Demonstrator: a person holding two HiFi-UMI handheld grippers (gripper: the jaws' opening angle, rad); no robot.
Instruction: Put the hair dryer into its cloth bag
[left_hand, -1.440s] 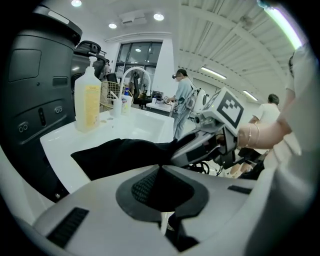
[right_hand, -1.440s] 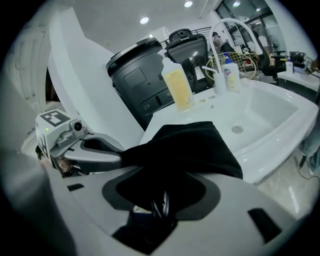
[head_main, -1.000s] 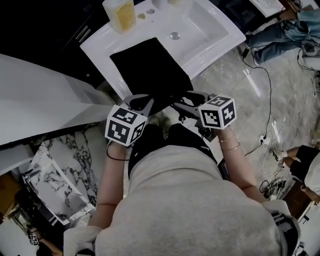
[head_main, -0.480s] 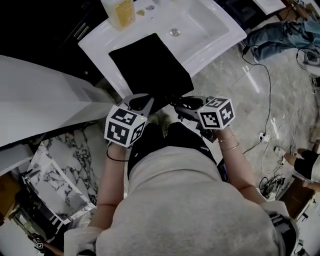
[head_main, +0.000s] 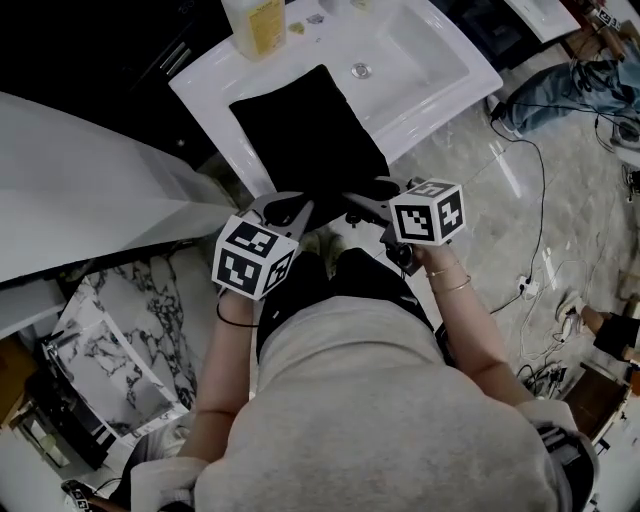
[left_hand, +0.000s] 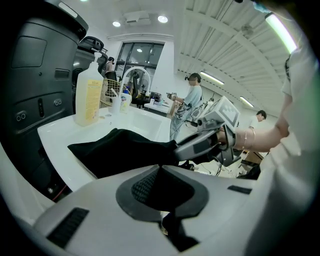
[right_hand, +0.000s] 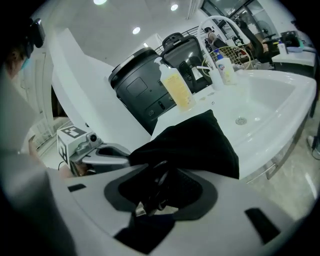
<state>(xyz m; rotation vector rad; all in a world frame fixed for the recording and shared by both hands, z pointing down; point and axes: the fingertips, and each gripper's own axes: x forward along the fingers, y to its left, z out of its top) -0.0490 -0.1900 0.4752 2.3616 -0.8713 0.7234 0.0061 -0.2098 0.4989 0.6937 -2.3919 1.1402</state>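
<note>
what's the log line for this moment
left gripper: grips bag | right gripper: jaws just closing on bag | bag: lying on sink

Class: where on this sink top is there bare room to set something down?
Free: the basin, right of the cloth bag; a narrow strip between bottle and bag. Crowded: the front edge, where the left gripper grips the bag and the right gripper's jaws have just been closing on it.
</note>
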